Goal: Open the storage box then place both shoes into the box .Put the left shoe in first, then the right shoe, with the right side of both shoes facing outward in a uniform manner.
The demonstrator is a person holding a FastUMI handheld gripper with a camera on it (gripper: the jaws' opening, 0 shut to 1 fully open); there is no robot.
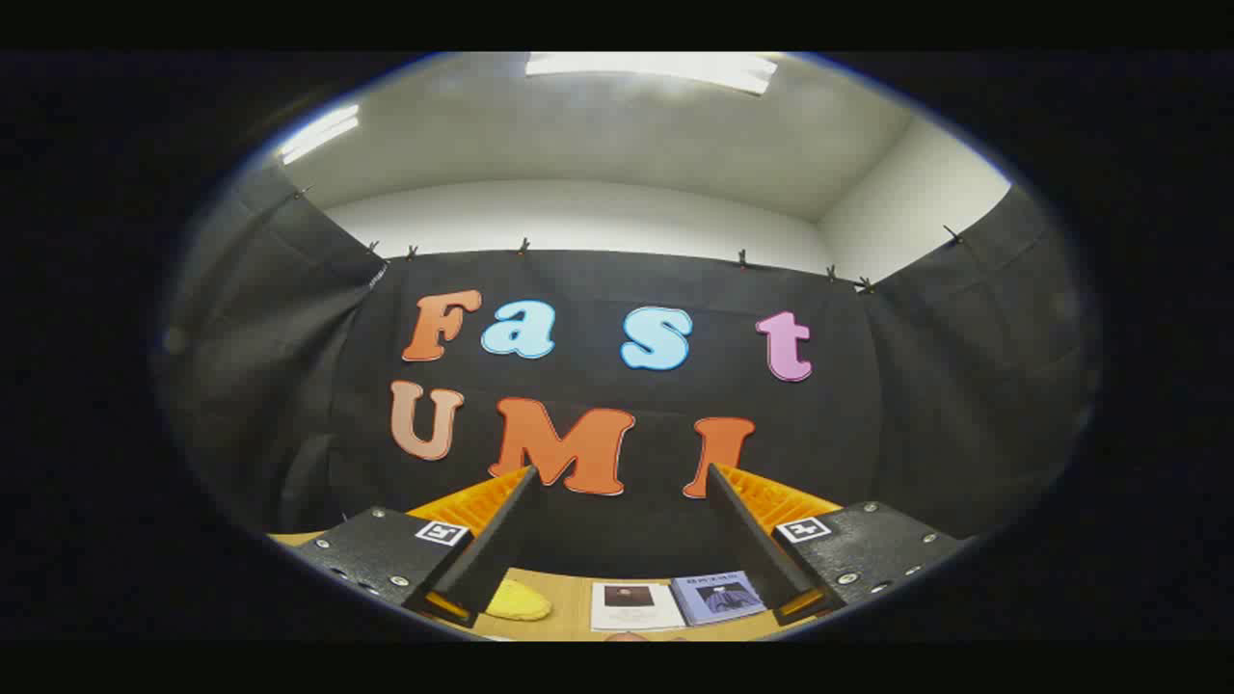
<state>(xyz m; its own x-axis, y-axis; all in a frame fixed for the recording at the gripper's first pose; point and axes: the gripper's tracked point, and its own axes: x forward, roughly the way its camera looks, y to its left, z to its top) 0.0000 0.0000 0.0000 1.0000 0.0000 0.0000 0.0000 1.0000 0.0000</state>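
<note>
Two booklets (675,601), one yellow object (519,601) on table (569,607); tongs (622,477) spread, holding nothing.

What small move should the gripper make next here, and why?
Probably tilt down toward the table. The gripper is open, holding nothing, and aimed at the booth wall. Between its fingers lie just a yellow object and two booklets, so the task items need finding.

The yellow thing (518,601) on the table (569,602) is being partly hidden by a finger (482,549), so what it is can't be told. The printed booklets (675,602) are being rendered too small to make out. The gripper (622,472) body is being cropped.
</note>
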